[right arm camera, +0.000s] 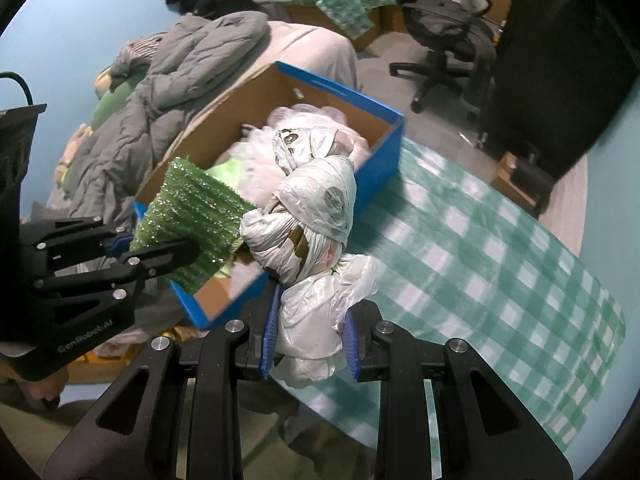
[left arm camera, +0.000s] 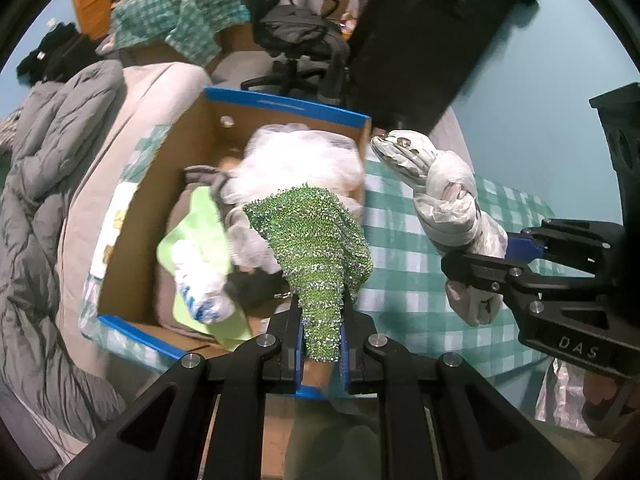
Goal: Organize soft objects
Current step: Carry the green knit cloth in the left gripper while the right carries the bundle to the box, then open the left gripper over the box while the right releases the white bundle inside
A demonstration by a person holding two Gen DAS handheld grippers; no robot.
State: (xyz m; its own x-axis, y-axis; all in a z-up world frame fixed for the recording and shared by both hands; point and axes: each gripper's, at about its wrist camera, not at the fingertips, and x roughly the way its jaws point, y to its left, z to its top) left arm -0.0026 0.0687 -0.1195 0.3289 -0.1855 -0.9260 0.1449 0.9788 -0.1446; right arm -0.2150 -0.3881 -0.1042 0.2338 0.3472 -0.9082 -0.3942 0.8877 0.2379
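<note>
The left gripper (left arm camera: 322, 332) had its jaws closed on a green scouring cloth (left arm camera: 316, 240), held above the near end of the open cardboard box (left arm camera: 288, 102). The right gripper (right arm camera: 310, 340) had its jaws clamped on a knotted white plastic bag (right arm camera: 316, 216), held just beside the box over the green checked cloth (right arm camera: 480, 248). The box contained white plastic bags (left arm camera: 304, 160) and a light green item (left arm camera: 200, 220).
</note>
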